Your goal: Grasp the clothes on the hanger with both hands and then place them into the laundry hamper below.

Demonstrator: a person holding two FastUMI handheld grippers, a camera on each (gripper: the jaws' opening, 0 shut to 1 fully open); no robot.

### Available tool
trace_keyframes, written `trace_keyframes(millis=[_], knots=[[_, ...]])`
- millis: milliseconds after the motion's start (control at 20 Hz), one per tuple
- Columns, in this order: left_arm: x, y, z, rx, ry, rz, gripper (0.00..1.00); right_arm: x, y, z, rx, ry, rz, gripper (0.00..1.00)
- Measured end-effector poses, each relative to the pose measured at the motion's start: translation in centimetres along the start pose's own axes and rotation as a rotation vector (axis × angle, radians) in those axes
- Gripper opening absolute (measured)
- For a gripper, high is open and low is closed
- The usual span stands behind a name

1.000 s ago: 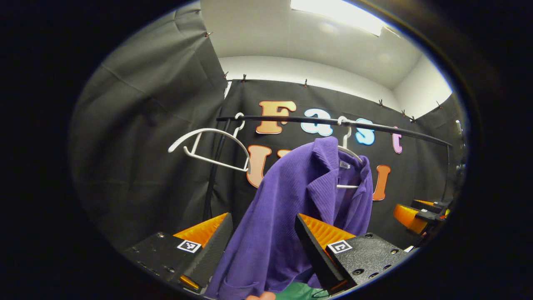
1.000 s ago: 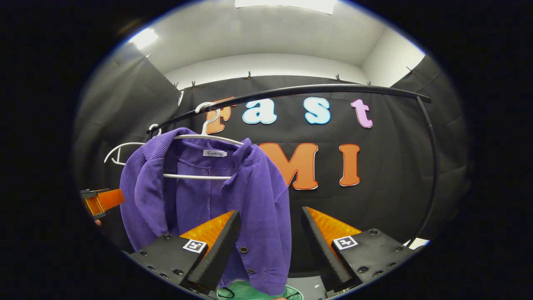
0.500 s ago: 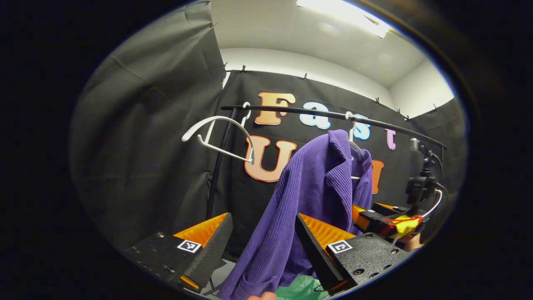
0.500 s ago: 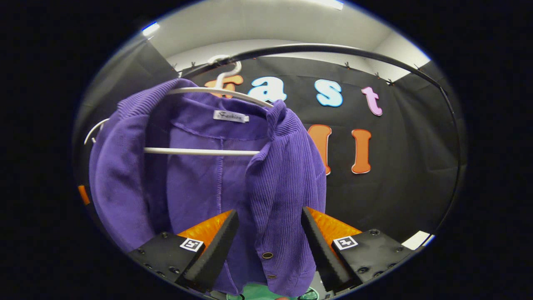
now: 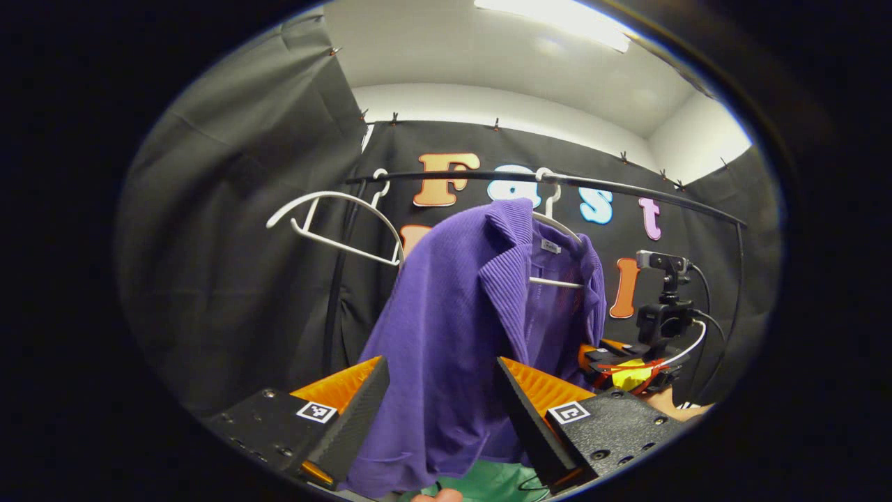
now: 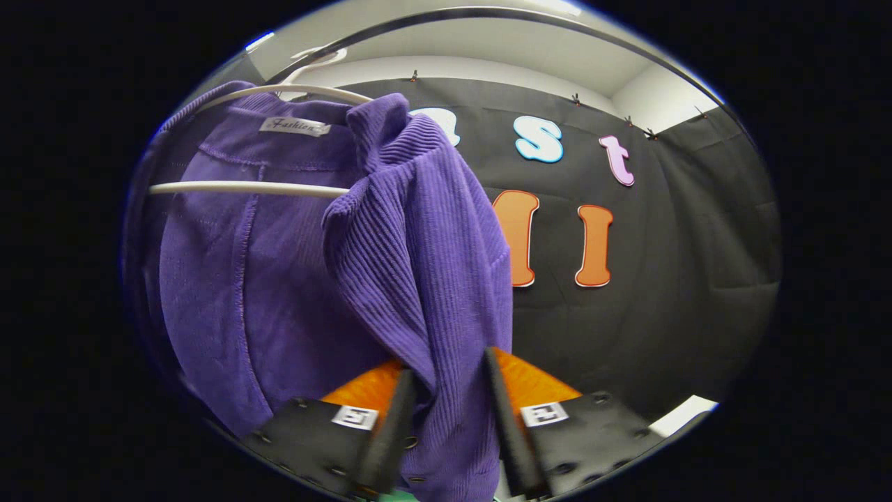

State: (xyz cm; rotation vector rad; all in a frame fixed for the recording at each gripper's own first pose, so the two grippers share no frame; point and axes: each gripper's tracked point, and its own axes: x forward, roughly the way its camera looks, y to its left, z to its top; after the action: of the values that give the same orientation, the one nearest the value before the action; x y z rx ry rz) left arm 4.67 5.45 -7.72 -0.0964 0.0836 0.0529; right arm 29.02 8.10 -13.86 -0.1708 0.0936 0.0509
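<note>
Item 1, purple jacket (image 6: 418,251): hangs on a white hanger (image 6: 244,187) hooked over the black rail (image 5: 613,189), at the middle of the left gripper view. In the last second it has grown much larger in the right gripper view, and you have brought both tools in close to it.

Item 2, right gripper (image 6: 446,411): your fingers have narrowed from a wide spread to a tight gap, with the jacket's front edge, the buttoned side, running down between them. They look to be pinching the cloth, though contact on both sides is hard to confirm under the motion blur. Seen from the left gripper view, this tool sits low at the jacket's far side.

Item 3, left gripper (image 5: 439,397): fingers spread wide, as they were a second ago. The jacket's near shoulder and side hang in front of the gap, not yet gripped.

Item 4, spare hanger (image 5: 334,226): empty, on the same rail, beside the jacket.

Item 5, laundry hamper (image 5: 495,481): a green patch shows below the jacket's hem, probably the hamper; too little is visible to be sure.

Status: one side appears taken. You need to close the left fingers on the near shoulder before lifting the jacket clear of the hanger.
</note>
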Motion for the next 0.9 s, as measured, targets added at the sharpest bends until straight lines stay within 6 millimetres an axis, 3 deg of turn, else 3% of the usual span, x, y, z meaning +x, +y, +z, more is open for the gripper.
trace_keyframes(millis=[100,200,250,300,450,550,750,900], knots=[[0.2,-0.2,0.0,0.006,-0.020,0.068,0.92,-0.6,-0.8,0.6,0.020,-0.022,0.073,0.15],[0.7,-0.6,0.4,0.020,-0.047,0.130,0.95,-2.2,-1.9,1.4,0.040,-0.041,0.134,0.02],[0.9,-0.9,0.5,0.022,-0.056,0.149,0.92,-3.0,-2.5,2.0,0.051,-0.054,0.159,0.02],[1.1,-1.3,0.5,0.021,-0.059,0.162,0.95,-3.8,-3.3,3.1,0.060,-0.071,0.176,0.08],[1.3,-2.4,0.0,0.021,-0.051,0.184,0.92,-5.5,-6.1,5.7,0.087,-0.125,0.197,0.08],[1.6,-3.4,-0.8,0.019,-0.036,0.184,0.92,-5.5,-7.4,7.0,0.107,-0.143,0.201,0.08],[2.9,-4.1,-1.6,-0.005,-0.028,0.174,0.92,-6.3,-8.8,8.1,0.114,-0.175,0.209,0.08],[3.9,-6.6,-2.2,-0.044,0.002,0.091,0.97,-6.6,-8.8,8.2,0.092,-0.181,0.215,0.08]])
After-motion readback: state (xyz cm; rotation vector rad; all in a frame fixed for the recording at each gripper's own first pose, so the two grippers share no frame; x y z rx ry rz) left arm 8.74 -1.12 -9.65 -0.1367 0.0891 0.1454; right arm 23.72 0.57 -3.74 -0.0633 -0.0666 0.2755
